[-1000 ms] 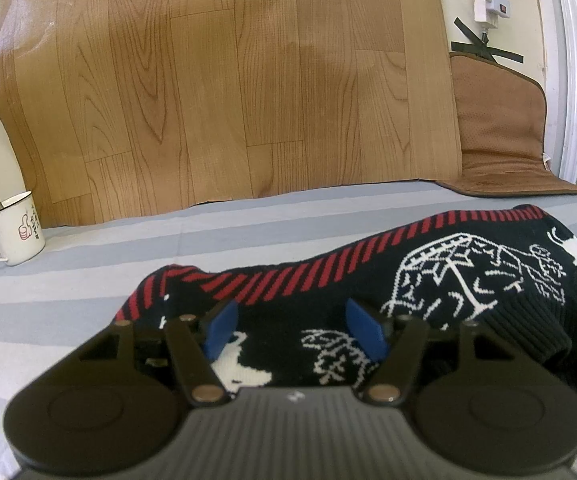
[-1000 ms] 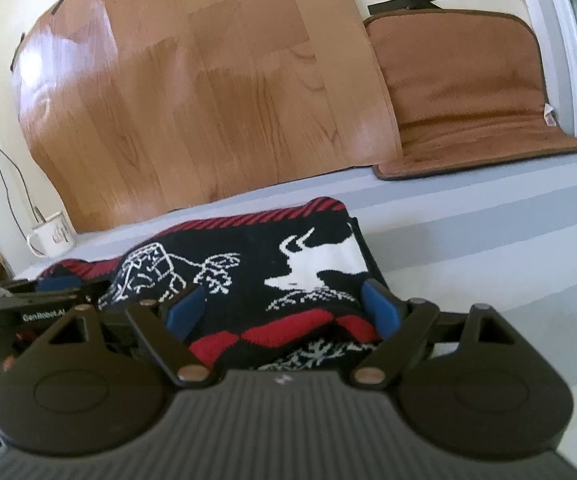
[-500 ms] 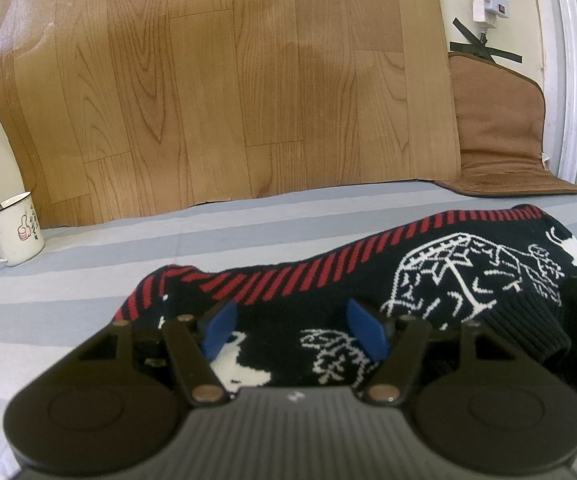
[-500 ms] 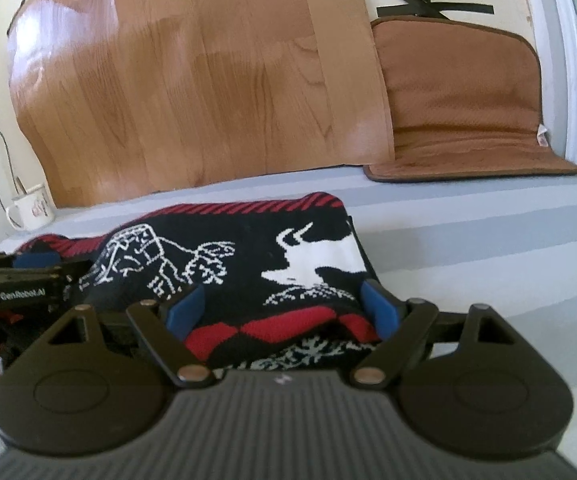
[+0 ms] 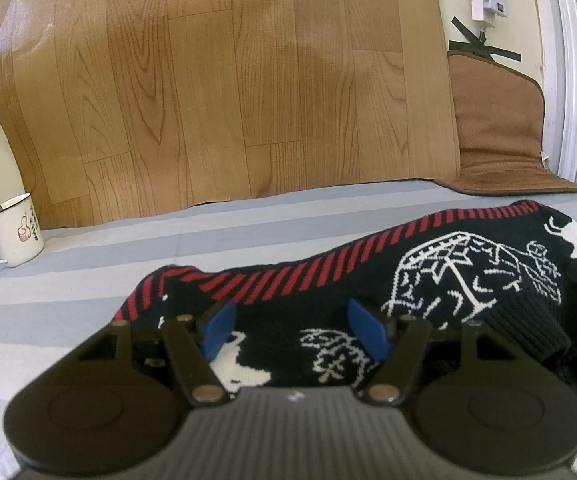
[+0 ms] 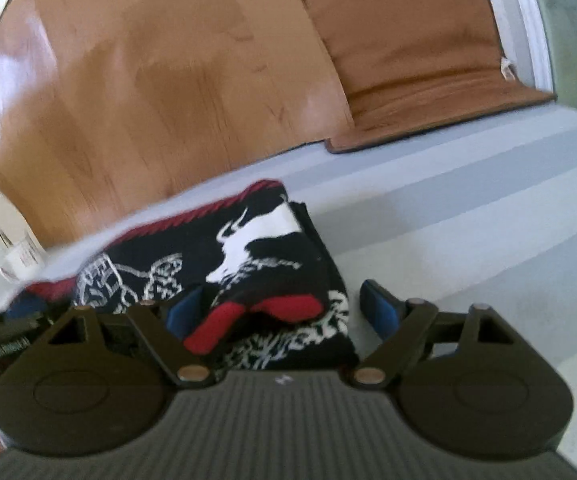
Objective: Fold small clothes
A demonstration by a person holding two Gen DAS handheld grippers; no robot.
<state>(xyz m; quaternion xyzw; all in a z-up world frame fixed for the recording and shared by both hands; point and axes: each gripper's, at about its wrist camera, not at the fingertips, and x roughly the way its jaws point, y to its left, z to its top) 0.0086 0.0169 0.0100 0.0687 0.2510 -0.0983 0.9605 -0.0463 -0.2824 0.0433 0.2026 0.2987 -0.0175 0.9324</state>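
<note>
- Sitting far left by the wood-look board, a white mug (image 5: 10,230) with a spoon in it, well apart from everything.
- Left gripper (image 5: 294,330) is spread wide, blue pads either side of the black knit sweater (image 5: 388,296), gripping nothing.
- Sweater lies folded on the striped sheet (image 5: 88,276).
- Right gripper (image 6: 284,314) also gapes, sweater's right edge between its fingers; that view's blurry.

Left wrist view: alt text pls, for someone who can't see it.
An open left gripper hangs over a black knit sweater with red stripes and white patterns, lying on a grey striped sheet. A white mug stands far left before a wood-grain panel.
</note>
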